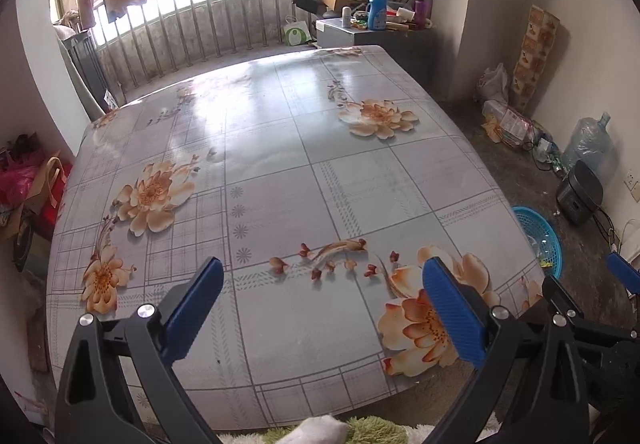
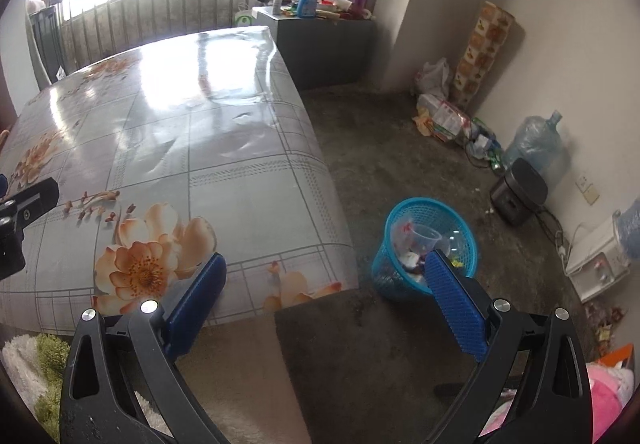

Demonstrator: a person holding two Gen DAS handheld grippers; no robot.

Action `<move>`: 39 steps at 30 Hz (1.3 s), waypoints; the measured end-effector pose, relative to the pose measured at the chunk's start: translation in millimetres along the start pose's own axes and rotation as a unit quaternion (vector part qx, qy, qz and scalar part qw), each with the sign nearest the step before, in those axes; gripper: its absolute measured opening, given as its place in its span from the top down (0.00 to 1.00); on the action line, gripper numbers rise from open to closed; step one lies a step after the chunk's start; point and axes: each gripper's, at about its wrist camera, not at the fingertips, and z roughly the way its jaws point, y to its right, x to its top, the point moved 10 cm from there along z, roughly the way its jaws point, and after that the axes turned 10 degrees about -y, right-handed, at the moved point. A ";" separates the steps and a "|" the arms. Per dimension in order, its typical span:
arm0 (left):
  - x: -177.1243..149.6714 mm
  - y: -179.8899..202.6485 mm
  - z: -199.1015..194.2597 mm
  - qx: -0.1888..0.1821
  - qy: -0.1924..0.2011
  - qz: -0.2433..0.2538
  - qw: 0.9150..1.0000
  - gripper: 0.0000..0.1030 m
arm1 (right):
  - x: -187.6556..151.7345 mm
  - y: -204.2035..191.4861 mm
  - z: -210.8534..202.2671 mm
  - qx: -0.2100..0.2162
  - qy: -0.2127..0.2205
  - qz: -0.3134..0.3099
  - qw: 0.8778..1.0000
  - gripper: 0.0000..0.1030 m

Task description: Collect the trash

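A blue mesh trash basket [image 2: 428,244] stands on the floor right of the table, holding a clear plastic cup [image 2: 426,238] and wrappers. It also shows in the left wrist view [image 1: 540,236]. The table [image 1: 280,164] with its floral cloth bears no loose trash in either view. My left gripper [image 1: 324,272] is open and empty above the table's near edge. My right gripper [image 2: 326,264] is open and empty above the table's right front corner [image 2: 340,276], its right finger in front of the basket.
Bags and wrappers [image 2: 444,116] lie by the right wall, with a water jug [image 2: 536,144] and a black appliance [image 2: 520,192]. A cabinet with bottles [image 2: 316,24] stands behind the table. A railing [image 1: 200,24] runs along the back.
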 end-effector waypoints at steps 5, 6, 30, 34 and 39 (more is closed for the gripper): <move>-4.2 16.9 4.7 -0.006 -0.012 0.025 1.000 0.05 | -1.8 17.5 0.7 -0.020 -0.002 0.014 1.000 0.07; -3.7 17.6 5.1 -0.005 -0.013 0.025 1.000 0.05 | -3.2 18.4 -0.4 -0.022 -0.002 0.016 1.000 0.07; -8.0 8.4 8.6 0.001 -0.031 0.008 0.999 0.05 | -4.9 12.0 -5.1 -0.013 0.002 0.018 1.000 0.07; -8.9 6.4 8.9 0.003 -0.034 0.009 0.999 0.05 | -4.4 11.9 -5.1 -0.013 0.002 0.019 1.000 0.07; -9.0 5.4 8.7 0.004 -0.033 0.008 0.999 0.05 | -4.0 13.1 -4.9 -0.012 0.002 0.017 1.000 0.07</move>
